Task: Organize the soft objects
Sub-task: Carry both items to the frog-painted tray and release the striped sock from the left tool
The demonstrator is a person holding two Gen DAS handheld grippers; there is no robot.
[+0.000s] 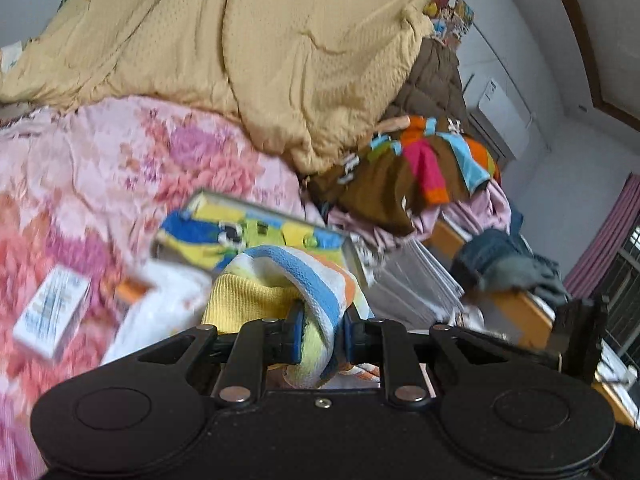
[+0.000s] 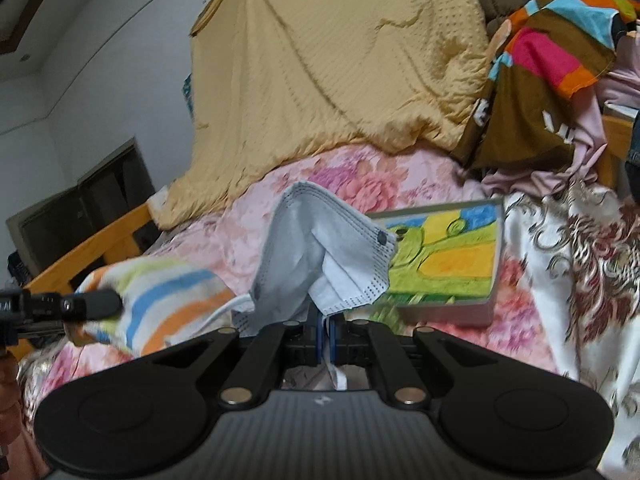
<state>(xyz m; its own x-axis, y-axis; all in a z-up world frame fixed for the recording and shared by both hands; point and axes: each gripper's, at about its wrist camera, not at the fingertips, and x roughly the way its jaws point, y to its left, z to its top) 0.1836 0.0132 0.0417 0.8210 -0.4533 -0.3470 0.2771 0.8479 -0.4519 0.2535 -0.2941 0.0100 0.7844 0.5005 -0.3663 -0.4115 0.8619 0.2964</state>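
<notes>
We have the left claw (image 1: 320,334) pinched on a striped towel (image 1: 316,280) and the right claw (image 2: 326,334) clamped on a face mask (image 2: 316,248), both raised off the bed (image 2: 256,216) ahead for sorting.

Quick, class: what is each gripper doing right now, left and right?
Left gripper: shut on the striped towel.
Right gripper: shut on the face mask.

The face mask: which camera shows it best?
The right wrist view: the face mask fills the centre, pinched in the right hand-held gripper. The left wrist view shows no mask, only a striped towel.
</notes>
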